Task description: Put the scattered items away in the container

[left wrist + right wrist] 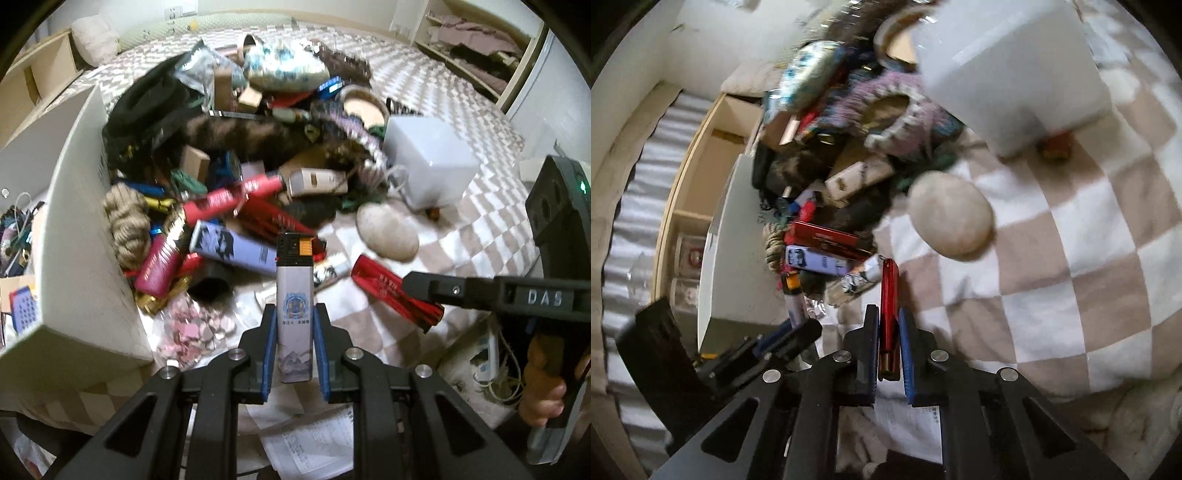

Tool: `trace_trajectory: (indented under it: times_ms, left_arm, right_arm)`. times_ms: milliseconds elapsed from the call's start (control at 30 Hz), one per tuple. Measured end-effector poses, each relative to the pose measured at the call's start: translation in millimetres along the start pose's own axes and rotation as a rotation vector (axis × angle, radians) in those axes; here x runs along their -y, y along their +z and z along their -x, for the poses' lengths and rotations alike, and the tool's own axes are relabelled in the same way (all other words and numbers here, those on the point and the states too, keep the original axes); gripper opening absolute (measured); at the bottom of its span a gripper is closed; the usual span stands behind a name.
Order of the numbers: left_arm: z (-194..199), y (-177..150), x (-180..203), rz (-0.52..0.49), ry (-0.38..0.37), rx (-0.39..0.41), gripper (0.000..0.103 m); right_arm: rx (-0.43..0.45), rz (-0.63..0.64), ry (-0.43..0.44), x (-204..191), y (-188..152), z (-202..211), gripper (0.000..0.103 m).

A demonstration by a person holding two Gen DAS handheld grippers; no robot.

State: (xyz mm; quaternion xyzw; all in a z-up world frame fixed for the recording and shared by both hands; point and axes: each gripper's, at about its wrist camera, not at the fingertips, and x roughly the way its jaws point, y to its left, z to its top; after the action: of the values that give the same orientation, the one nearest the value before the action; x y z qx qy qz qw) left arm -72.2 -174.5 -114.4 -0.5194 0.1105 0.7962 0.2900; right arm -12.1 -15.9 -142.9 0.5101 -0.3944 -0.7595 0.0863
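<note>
My left gripper (294,314) is shut on a grey lighter (294,295) with a black and orange top, held upright in front of a heap of scattered items (236,177) on a checkered blanket. My right gripper (888,314) is shut on a red lighter (889,306); the red lighter also shows in the left wrist view (395,291), to the right of the grey one. A white translucent container (430,158) lies tipped at the heap's right edge and also shows in the right wrist view (1008,62). The left gripper shows at lower left in the right wrist view (790,334).
A white board (70,236) stands along the heap's left side. A pale oval stone-like thing (388,232) lies on the blanket (1071,258) near the container. A bag of pink pieces (192,328) lies by the board. A power strip (487,354) and papers lie below.
</note>
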Motion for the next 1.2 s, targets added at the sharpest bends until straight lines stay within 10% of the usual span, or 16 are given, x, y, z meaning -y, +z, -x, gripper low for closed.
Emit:
trace_trajectory:
  times_ms: [1200]
  left_arm:
    - [-1,-11,-20,0.044,-0.003,-0.019,0.019]
  right_arm:
    - [-0.002,0.649,-0.411,-41,-51,-19,0.012]
